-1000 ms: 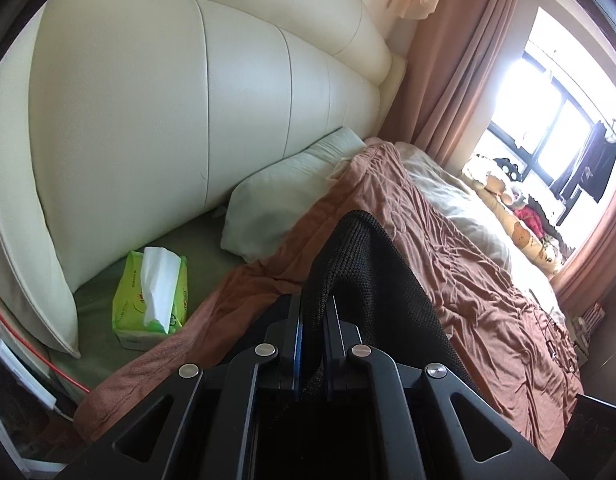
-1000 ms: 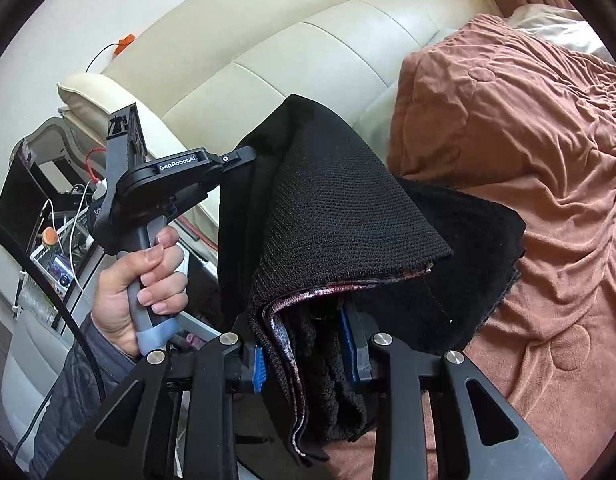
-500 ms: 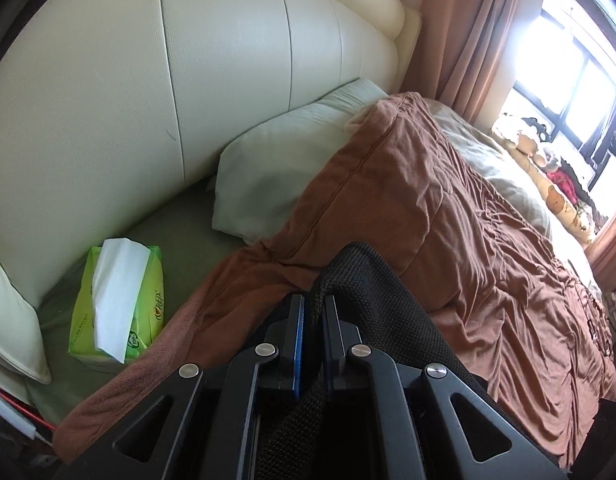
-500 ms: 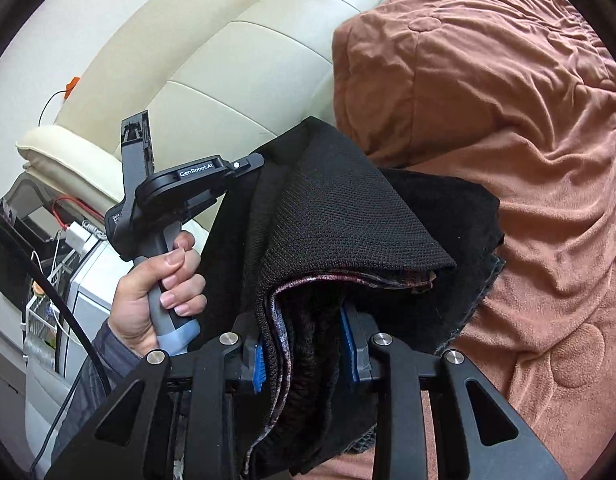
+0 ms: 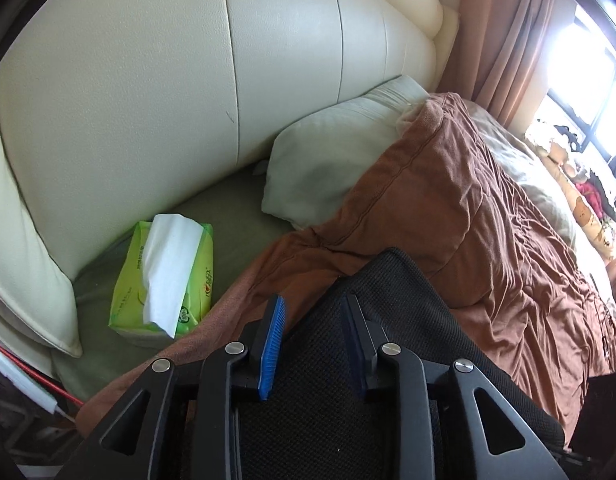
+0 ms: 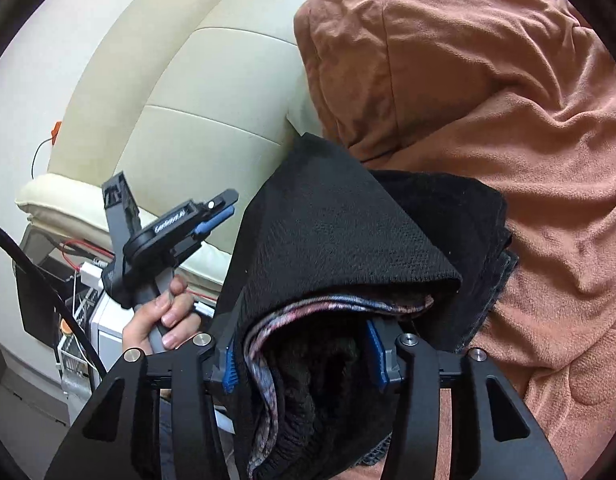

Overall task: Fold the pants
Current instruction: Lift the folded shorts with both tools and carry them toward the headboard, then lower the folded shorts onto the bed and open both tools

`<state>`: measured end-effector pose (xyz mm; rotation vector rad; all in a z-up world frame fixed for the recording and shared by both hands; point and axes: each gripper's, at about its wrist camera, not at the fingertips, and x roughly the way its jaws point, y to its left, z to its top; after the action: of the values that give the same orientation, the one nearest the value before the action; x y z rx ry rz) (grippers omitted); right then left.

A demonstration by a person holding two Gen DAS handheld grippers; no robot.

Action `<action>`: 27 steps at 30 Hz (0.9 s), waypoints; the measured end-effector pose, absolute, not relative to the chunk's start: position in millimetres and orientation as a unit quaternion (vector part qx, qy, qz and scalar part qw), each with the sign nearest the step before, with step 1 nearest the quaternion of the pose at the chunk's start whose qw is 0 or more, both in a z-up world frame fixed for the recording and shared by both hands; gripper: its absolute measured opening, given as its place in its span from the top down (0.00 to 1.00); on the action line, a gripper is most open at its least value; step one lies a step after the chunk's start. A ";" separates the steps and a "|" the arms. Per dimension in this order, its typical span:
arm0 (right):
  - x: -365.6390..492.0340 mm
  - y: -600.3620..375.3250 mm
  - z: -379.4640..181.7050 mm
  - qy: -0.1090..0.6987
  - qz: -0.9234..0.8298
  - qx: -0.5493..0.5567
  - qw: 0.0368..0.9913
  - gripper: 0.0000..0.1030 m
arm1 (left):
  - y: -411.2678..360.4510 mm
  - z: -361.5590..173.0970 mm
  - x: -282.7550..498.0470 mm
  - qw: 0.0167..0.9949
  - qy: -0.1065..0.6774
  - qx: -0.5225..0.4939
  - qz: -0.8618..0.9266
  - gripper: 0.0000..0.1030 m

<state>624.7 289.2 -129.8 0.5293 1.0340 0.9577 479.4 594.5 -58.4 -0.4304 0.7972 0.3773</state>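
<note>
The folded black pants (image 6: 340, 248) lay on the brown blanket (image 6: 508, 100), their long axis running from the grippers toward the cream headboard (image 5: 148, 80). The left gripper (image 5: 314, 316) had just been opening, fingers apart above the knit. The right gripper (image 6: 304, 356) had also been opening, cloth loose between its fingers.

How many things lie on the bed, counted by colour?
Black: 1, the folded pants
Brown: 1, the blanket
Green: 1, the tissue pack
White: 1, the pillow
Total: 4
</note>
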 end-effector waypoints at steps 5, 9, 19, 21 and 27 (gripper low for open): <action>643.0 273.0 -110.7 0.432 0.411 0.234 0.768 0.54 | 586.1 -56.1 453.4 0.883 0.390 -0.195 0.175 0.69; 641.3 250.5 -76.2 0.381 0.365 0.184 0.829 0.54 | 578.5 -53.1 435.2 0.884 0.395 -0.184 0.167 0.69; 590.4 252.7 -50.2 0.351 0.379 0.082 0.853 0.54 | 573.3 -56.5 410.1 0.882 0.403 -0.180 0.167 0.64; 575.2 266.4 -49.0 0.348 0.397 0.044 0.848 0.57 | 573.0 -59.5 408.0 0.880 0.408 -0.181 0.164 0.64; 546.2 307.6 -58.8 0.334 0.430 -0.051 0.837 0.74 | 572.3 -74.6 403.8 0.880 0.413 -0.176 0.158 0.64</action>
<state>546.2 307.6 -58.8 -0.1069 0.7061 0.9094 403.8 572.3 -74.6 -0.3662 0.8606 0.3286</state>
